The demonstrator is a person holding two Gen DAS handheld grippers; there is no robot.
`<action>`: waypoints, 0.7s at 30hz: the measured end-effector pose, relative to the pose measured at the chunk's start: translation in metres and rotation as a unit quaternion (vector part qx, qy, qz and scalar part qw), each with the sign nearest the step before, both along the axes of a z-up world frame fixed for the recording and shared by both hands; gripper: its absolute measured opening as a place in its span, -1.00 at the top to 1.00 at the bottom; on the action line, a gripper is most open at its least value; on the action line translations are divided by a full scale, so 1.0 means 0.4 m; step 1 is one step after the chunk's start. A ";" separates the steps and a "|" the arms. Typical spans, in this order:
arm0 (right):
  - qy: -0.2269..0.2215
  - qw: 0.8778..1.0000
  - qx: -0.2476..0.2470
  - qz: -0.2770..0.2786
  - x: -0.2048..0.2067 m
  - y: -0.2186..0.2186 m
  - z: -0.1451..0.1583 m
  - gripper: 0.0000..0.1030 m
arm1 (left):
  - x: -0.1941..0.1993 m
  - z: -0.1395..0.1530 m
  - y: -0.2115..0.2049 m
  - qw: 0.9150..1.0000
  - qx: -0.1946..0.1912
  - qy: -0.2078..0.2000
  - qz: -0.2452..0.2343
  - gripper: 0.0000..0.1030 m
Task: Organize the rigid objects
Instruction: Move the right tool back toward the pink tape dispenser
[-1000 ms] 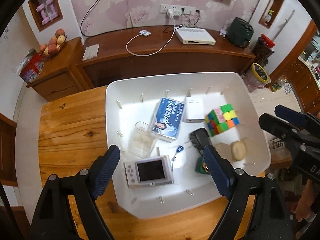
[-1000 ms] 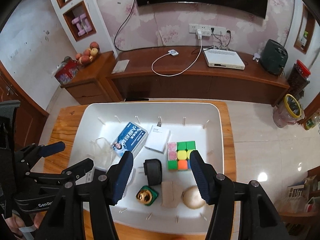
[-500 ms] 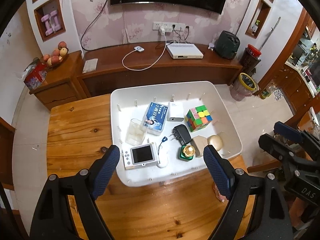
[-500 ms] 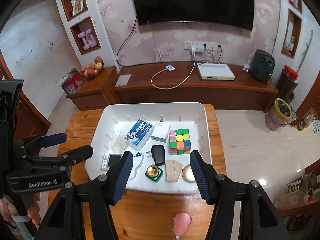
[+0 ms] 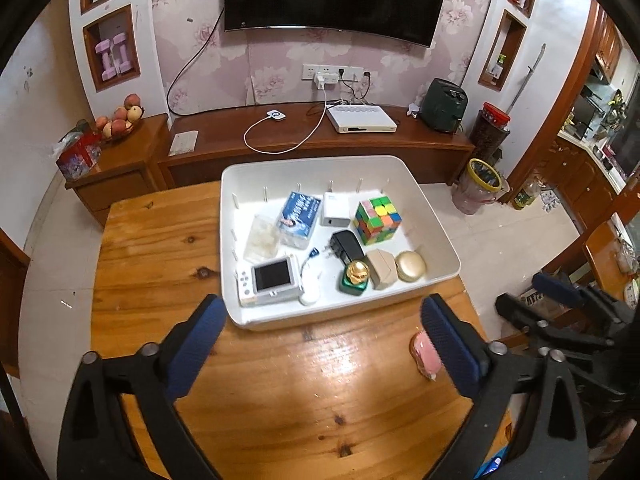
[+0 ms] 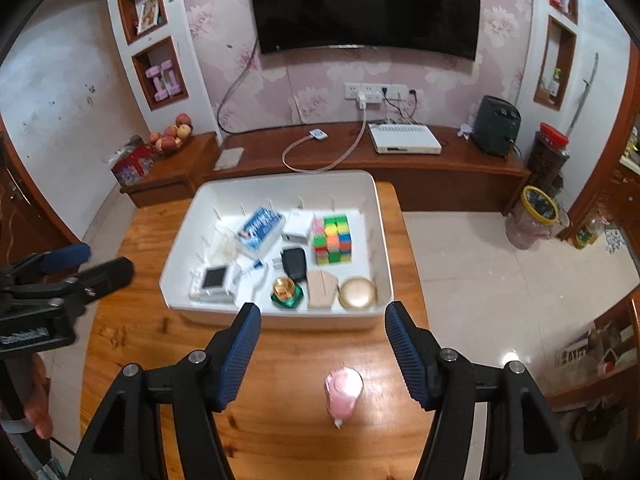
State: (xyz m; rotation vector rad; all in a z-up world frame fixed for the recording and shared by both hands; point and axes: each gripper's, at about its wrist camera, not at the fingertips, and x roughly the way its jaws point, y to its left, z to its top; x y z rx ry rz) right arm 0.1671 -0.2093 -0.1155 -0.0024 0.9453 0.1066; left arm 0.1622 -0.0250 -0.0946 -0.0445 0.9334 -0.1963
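Note:
A white tray (image 5: 436, 216) (image 6: 382, 240) on the wooden table (image 5: 160, 240) holds several items: a colour cube (image 5: 377, 219) (image 6: 333, 239), a black charger (image 5: 347, 246), a white adapter (image 5: 335, 210), a blue box (image 5: 299, 219), a small screen device (image 5: 270, 279) (image 6: 213, 280), a green and gold bottle (image 5: 355, 276), a tan box (image 5: 382, 268) and a gold compact (image 5: 410, 265) (image 6: 357, 293). A pink object (image 6: 343, 391) (image 5: 426, 356) lies on the table in front of the tray. My left gripper (image 5: 322, 344) hangs over the bare table, its jaws opening, nothing between them. My right gripper (image 6: 322, 354) is above the pink object, jaws opening, empty.
A long wooden TV bench (image 5: 320, 140) stands beyond the table with a white set-top box (image 5: 360, 118) and a cable. A lower cabinet (image 5: 116, 168) at the left carries fruit. A yellow-rimmed bin (image 5: 480, 184) stands on the tiled floor right of the table.
Both grippers have pulled back and up from the tray, which now looks smaller and farther. The pink object came into view. The left jaws have spread wider.

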 end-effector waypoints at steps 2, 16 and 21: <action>0.011 1.000 -0.003 -0.006 -0.016 -0.006 -0.033 -0.27 | -0.017 -0.019 -0.007 1.000 -0.002 0.000 -0.001 -0.96; 0.076 0.997 -0.002 -0.028 -0.080 -0.018 -0.282 -0.27 | -0.070 -0.218 0.004 0.998 -0.007 0.064 0.018 -0.96; 0.102 0.994 -0.004 -0.035 -0.058 -0.021 -0.356 -0.27 | -0.074 -0.260 0.014 0.996 -0.011 0.080 0.030 -0.96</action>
